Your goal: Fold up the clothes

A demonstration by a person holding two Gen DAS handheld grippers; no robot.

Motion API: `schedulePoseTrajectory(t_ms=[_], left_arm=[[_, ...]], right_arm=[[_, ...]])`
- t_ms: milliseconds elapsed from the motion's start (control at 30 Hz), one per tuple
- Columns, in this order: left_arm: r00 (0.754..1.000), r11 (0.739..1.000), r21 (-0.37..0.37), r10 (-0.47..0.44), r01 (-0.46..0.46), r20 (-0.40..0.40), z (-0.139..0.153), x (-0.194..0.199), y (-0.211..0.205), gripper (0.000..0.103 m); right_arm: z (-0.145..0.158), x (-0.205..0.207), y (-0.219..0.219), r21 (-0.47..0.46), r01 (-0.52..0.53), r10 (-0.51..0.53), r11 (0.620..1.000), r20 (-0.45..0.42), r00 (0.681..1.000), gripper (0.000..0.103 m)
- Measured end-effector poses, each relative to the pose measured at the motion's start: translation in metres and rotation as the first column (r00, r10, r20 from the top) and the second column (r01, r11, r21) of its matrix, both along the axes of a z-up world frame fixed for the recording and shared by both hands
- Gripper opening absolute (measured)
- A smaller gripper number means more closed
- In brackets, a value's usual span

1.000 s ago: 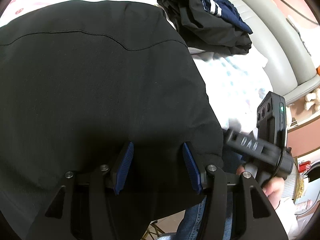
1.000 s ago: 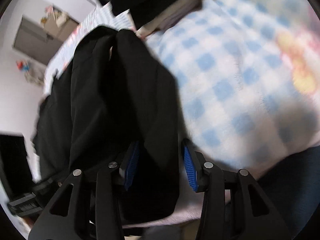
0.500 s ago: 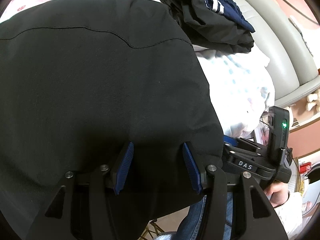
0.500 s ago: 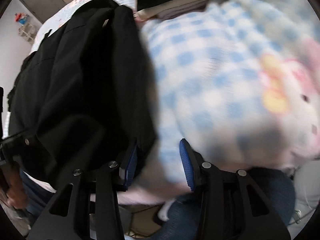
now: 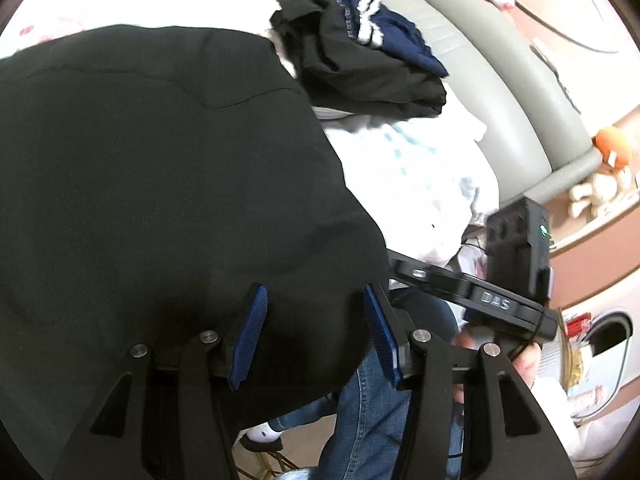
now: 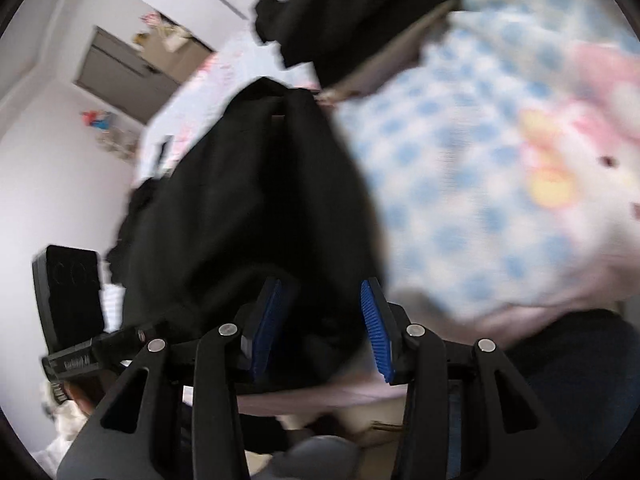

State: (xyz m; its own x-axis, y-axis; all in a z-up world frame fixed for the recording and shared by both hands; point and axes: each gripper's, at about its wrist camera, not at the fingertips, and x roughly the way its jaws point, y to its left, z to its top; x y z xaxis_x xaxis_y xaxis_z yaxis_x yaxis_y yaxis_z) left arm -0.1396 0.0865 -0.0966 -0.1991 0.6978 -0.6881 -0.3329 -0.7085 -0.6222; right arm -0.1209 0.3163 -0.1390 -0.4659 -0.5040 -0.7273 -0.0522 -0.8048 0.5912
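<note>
Both the left gripper [image 5: 316, 336] and right gripper [image 6: 320, 326] pinch the near hem of the large black fabric garment [image 5: 160, 184], draped over the blue-checked bedding [image 6: 460, 184]; open bedding lies rightward.

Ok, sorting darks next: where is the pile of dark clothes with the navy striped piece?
In the left wrist view, the pile sits upper centre on the bed, against the grey headboard, just beyond the black garment.

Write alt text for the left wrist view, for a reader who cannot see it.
A large black fabric garment fills the left of the frame, its near edge bunched between the blue-padded fingers of the left tool. Behind it, a pile of dark clothes lies on the pale bedding; the right tool reaches in beside the garment's edge.
</note>
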Motion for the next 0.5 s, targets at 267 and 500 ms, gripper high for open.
schedulePoseTrajectory(t_ms=[267, 500], left_arm=[[1.0, 1.0, 0.008, -0.002, 0.002, 0.015, 0.004, -0.002, -0.01, 0.053], [0.998, 0.998, -0.02, -0.054, 0.054, 0.016, -0.006, 0.001, 0.012, 0.058]], right_arm=[[-0.018, 0.016, 0.012, 0.01, 0.114, -0.114, 0.993, 0.053, 0.992, 0.043], [-0.012, 0.039, 0.017, 0.225, 0.054, -0.076, 0.973, 0.09, 0.993, 0.038]])
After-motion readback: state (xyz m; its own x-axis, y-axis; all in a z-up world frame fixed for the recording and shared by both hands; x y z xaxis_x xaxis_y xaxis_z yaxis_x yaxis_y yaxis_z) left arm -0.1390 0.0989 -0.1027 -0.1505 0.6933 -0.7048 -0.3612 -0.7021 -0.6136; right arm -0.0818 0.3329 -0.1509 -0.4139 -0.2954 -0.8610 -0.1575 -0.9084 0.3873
